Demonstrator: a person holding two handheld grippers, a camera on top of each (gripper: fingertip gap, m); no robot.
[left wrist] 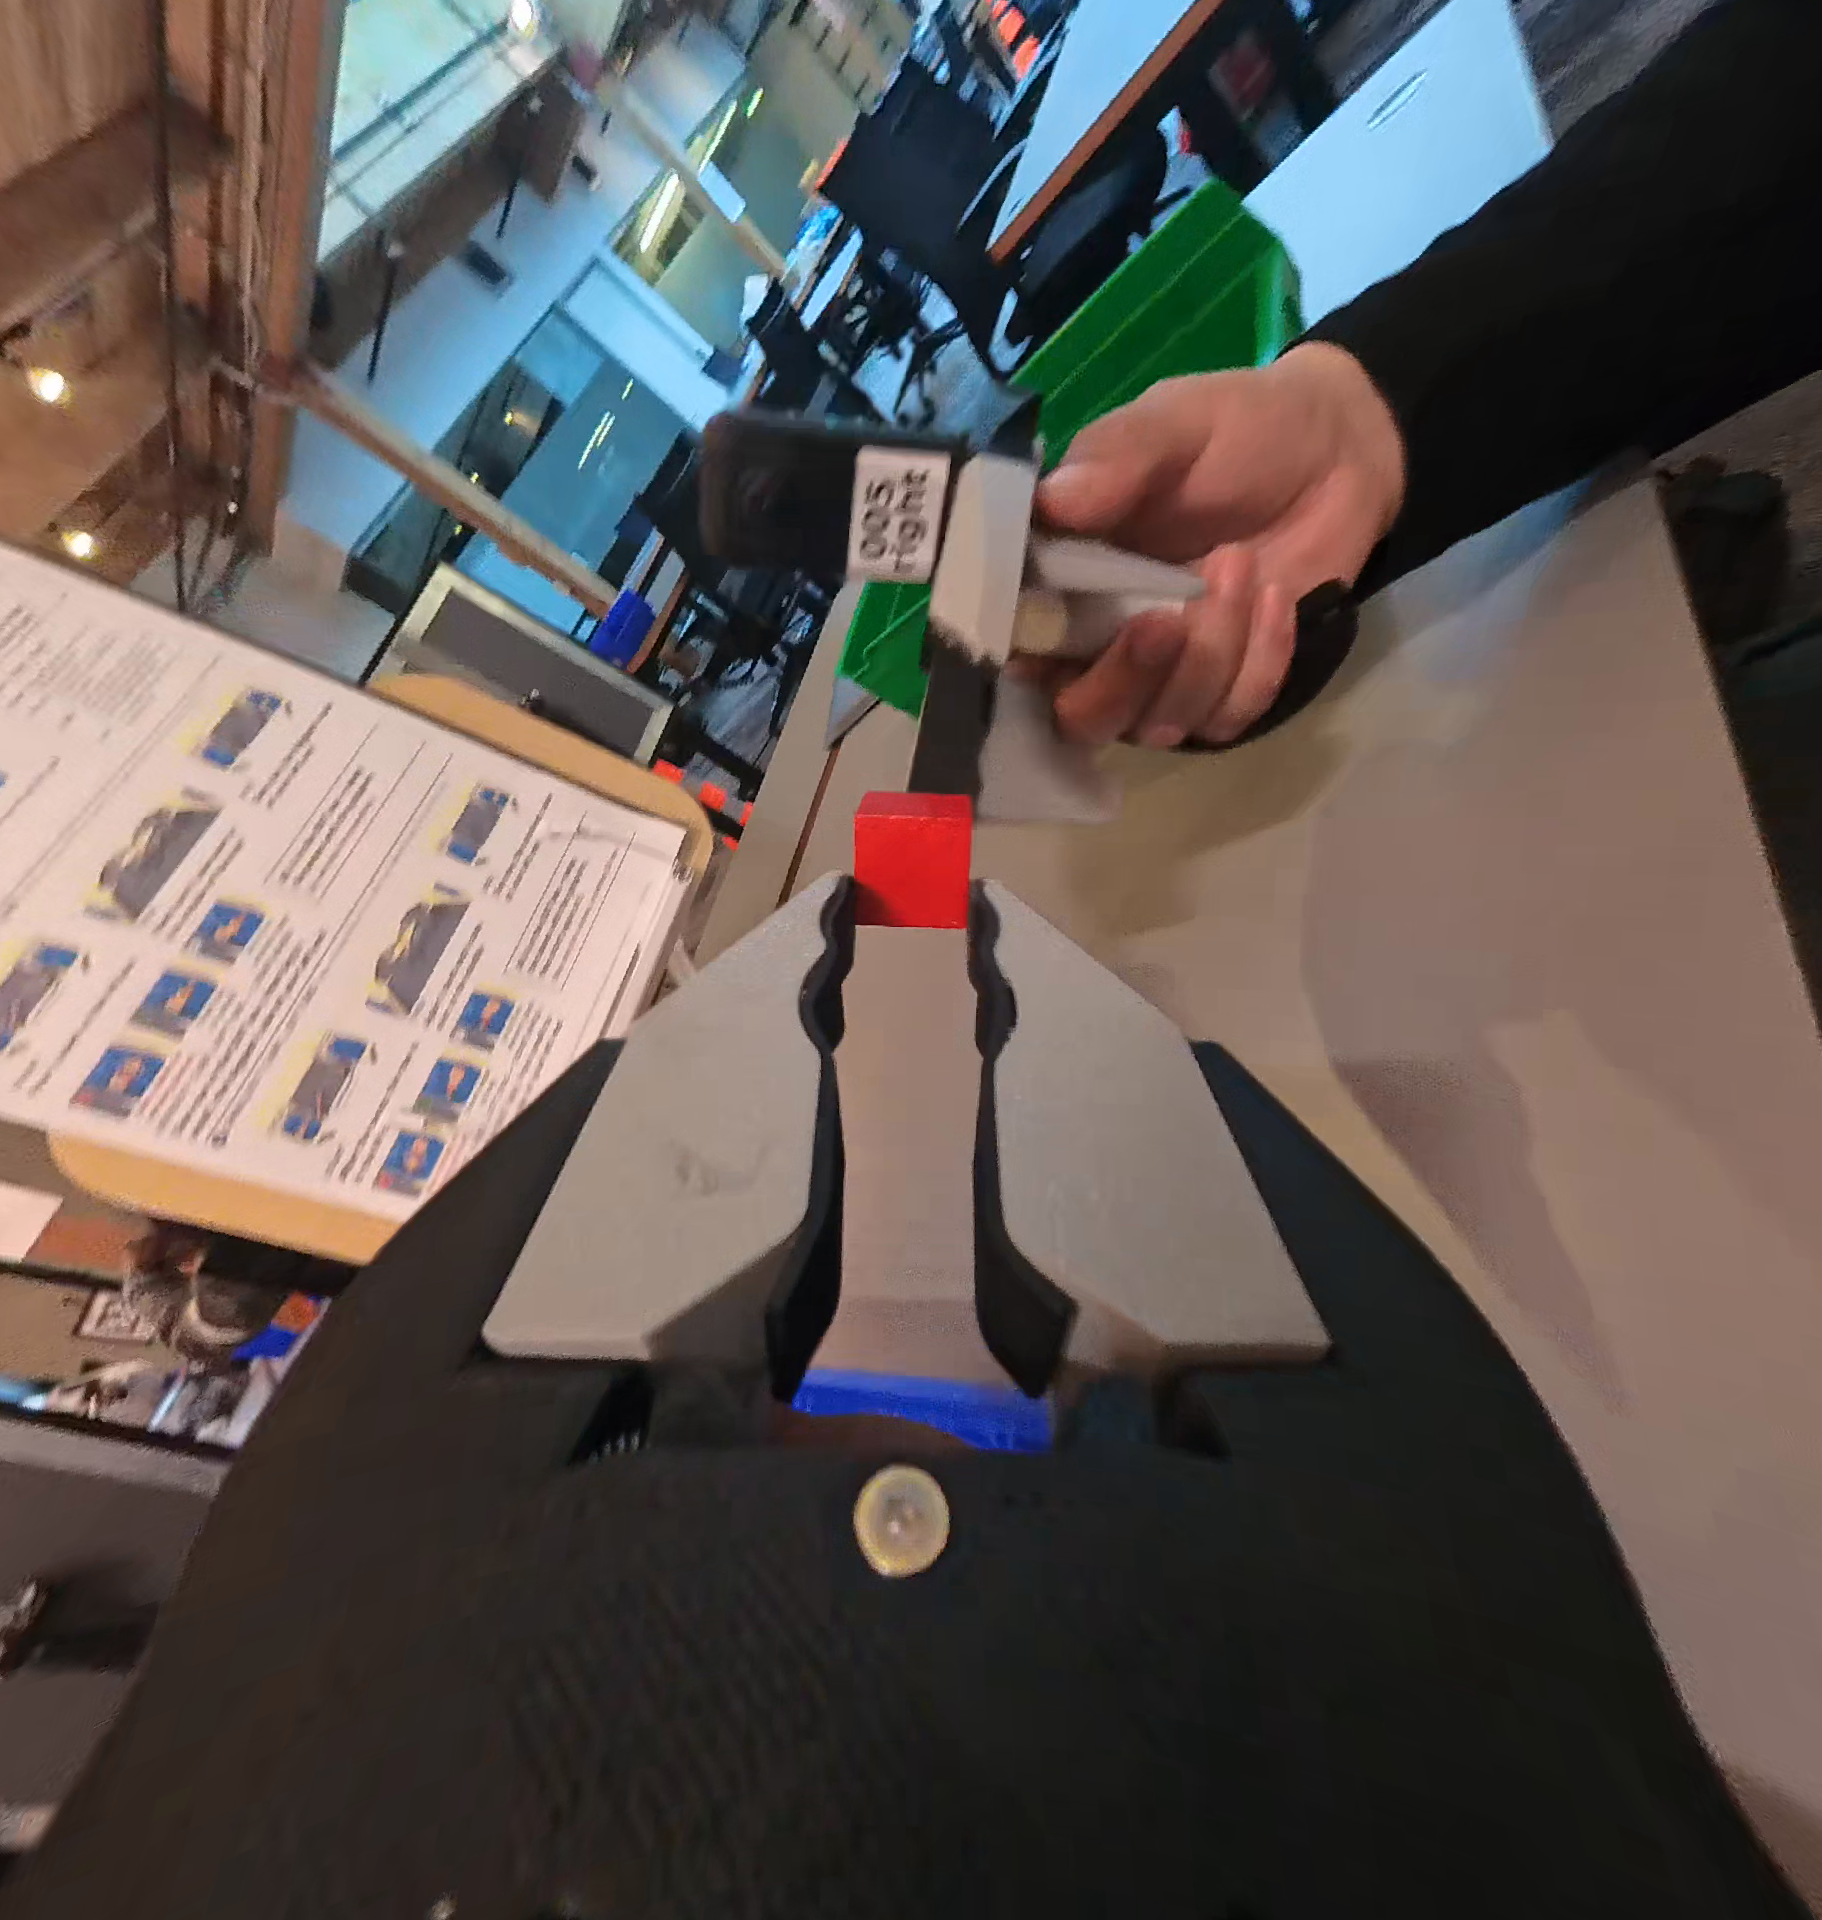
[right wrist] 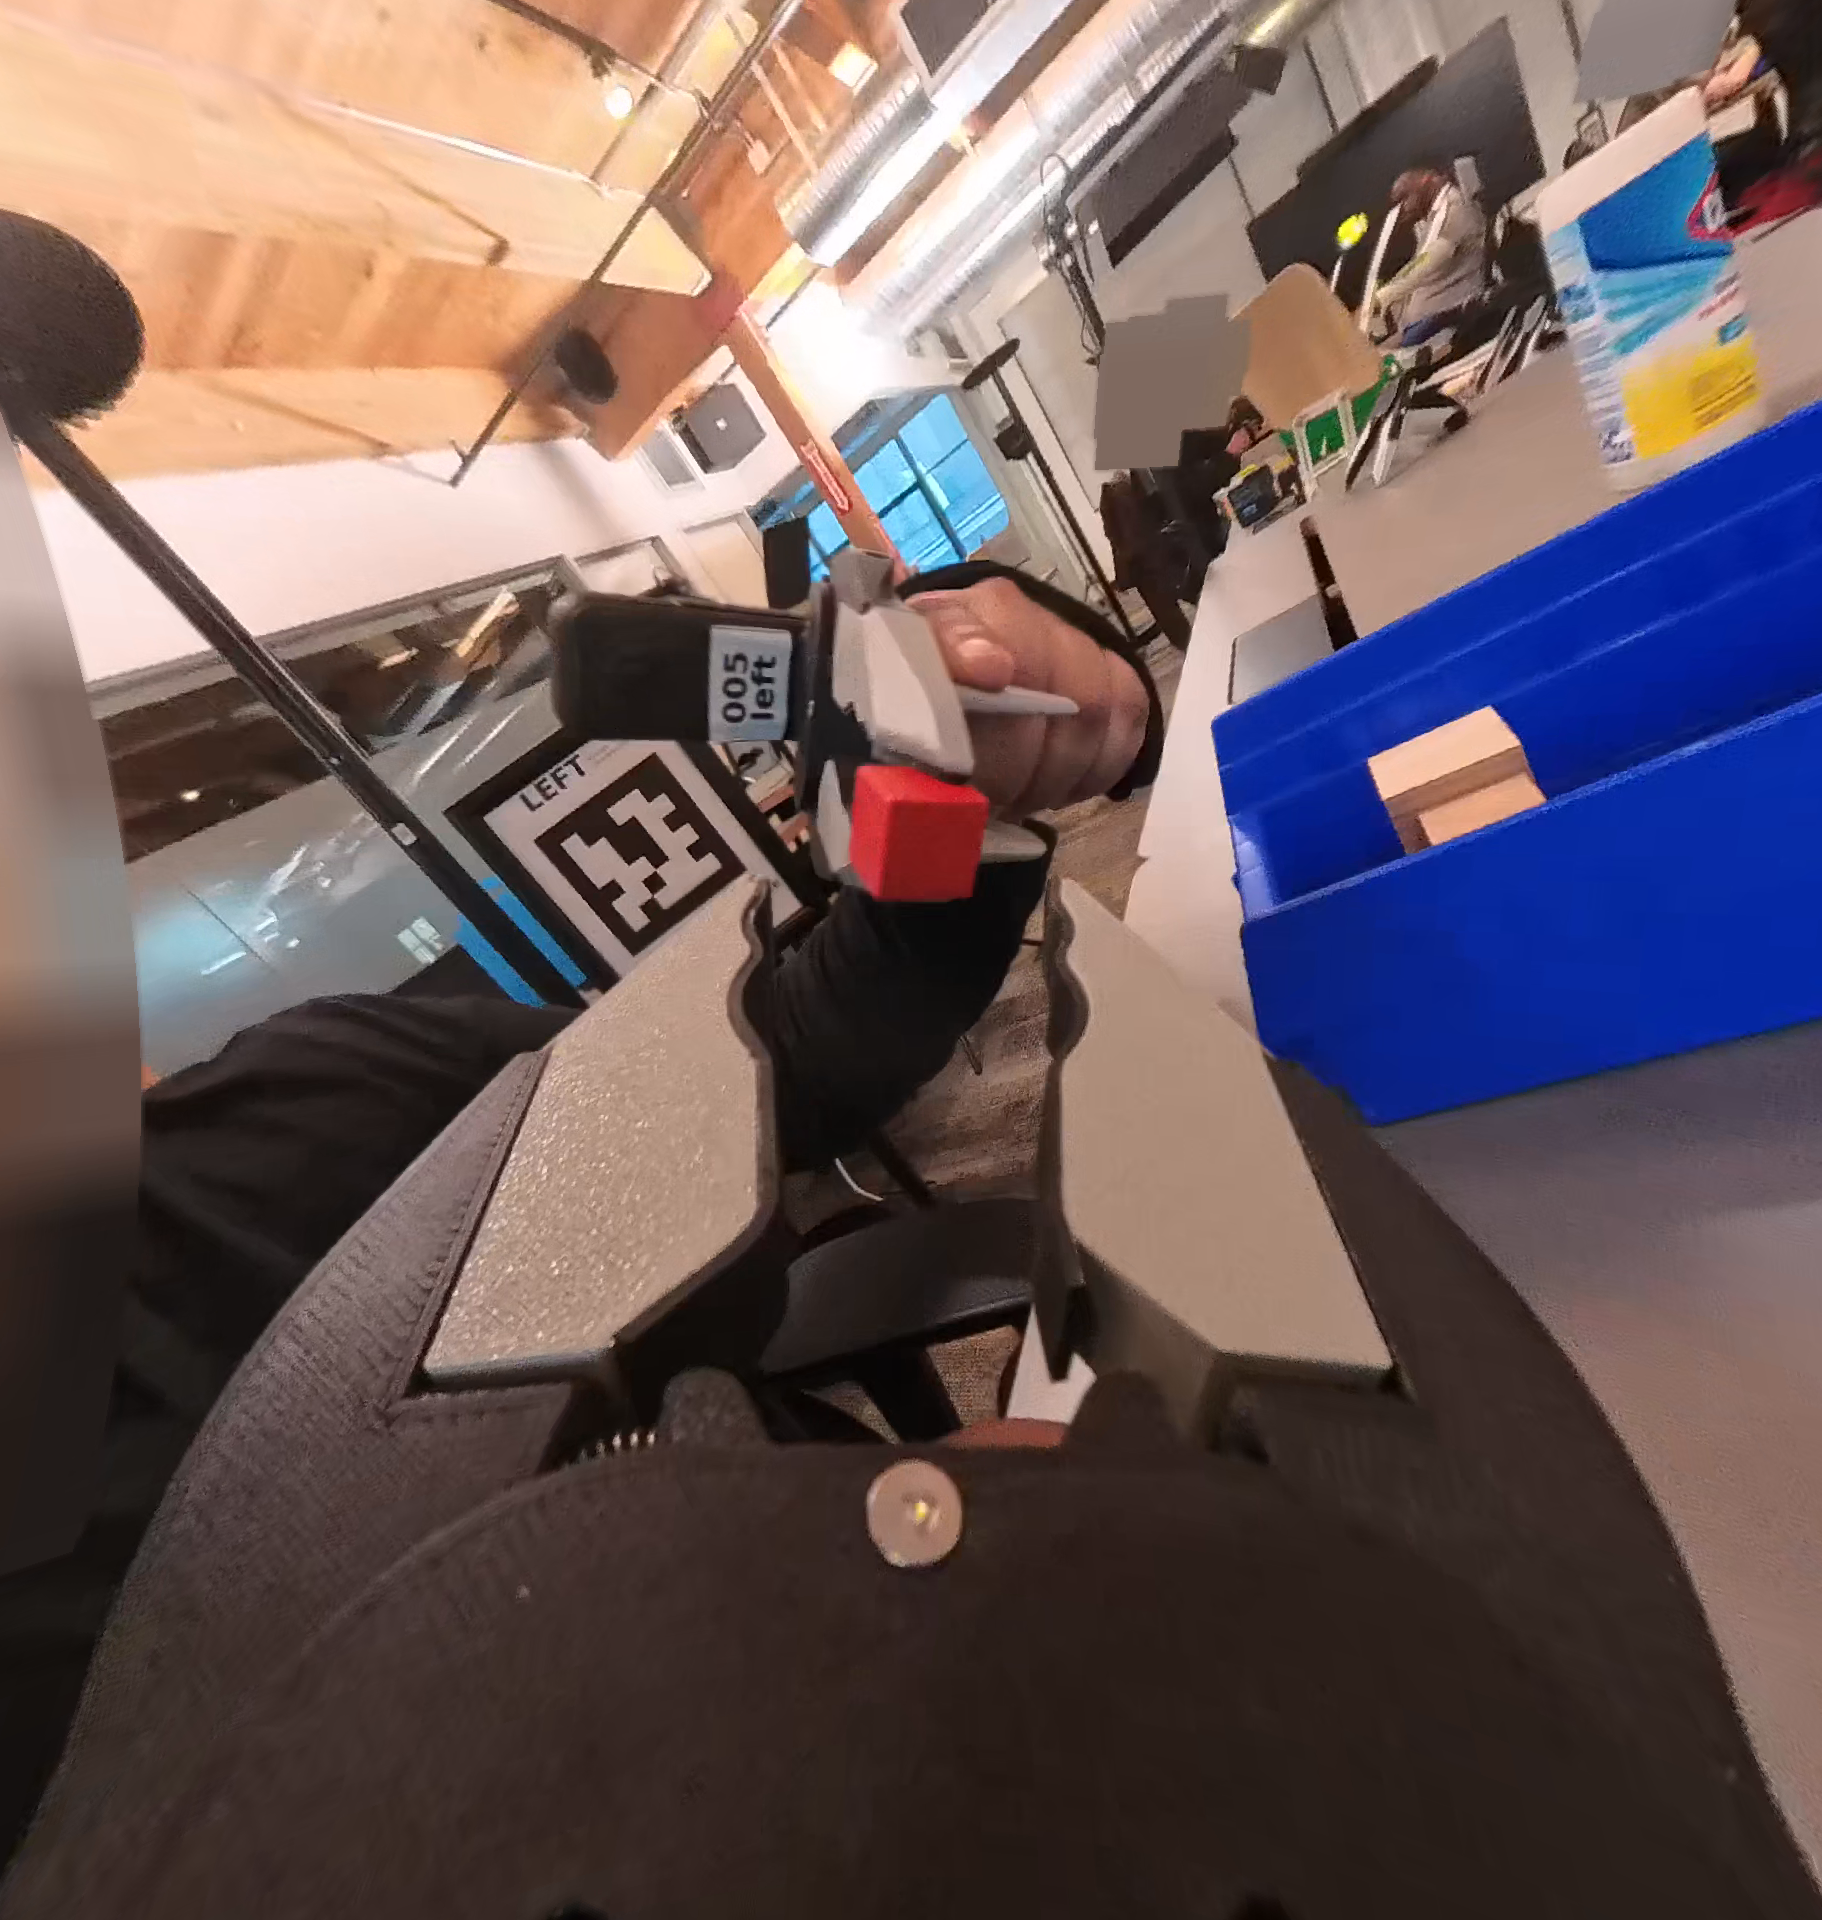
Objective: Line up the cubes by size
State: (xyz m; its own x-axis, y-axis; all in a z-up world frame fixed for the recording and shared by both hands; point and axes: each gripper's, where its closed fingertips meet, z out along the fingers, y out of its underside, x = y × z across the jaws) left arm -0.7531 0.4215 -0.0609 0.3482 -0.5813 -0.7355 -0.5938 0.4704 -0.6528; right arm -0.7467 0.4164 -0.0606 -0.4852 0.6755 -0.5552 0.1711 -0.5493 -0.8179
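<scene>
The left tool (left wrist: 909, 902) is narrowed onto the red cube (left wrist: 912, 858), which sits pinched at its fingertips at frame centre, lifted clear of the grey worktop (left wrist: 1509, 935). The right tool (right wrist: 902, 914) stands wide and empty, facing the cube from just beyond it; in the right wrist view the cube (right wrist: 917, 836) lies directly ahead of its fingertips. A wooden cube (right wrist: 1458, 774) rests inside a blue bin (right wrist: 1561, 966) at the right of that frame. The worktop beside the bin appears flat; an open workshop room lies behind.

blue bin (right wrist: 1572, 935) walls enclose wooden block (right wrist: 1452, 795)
</scene>
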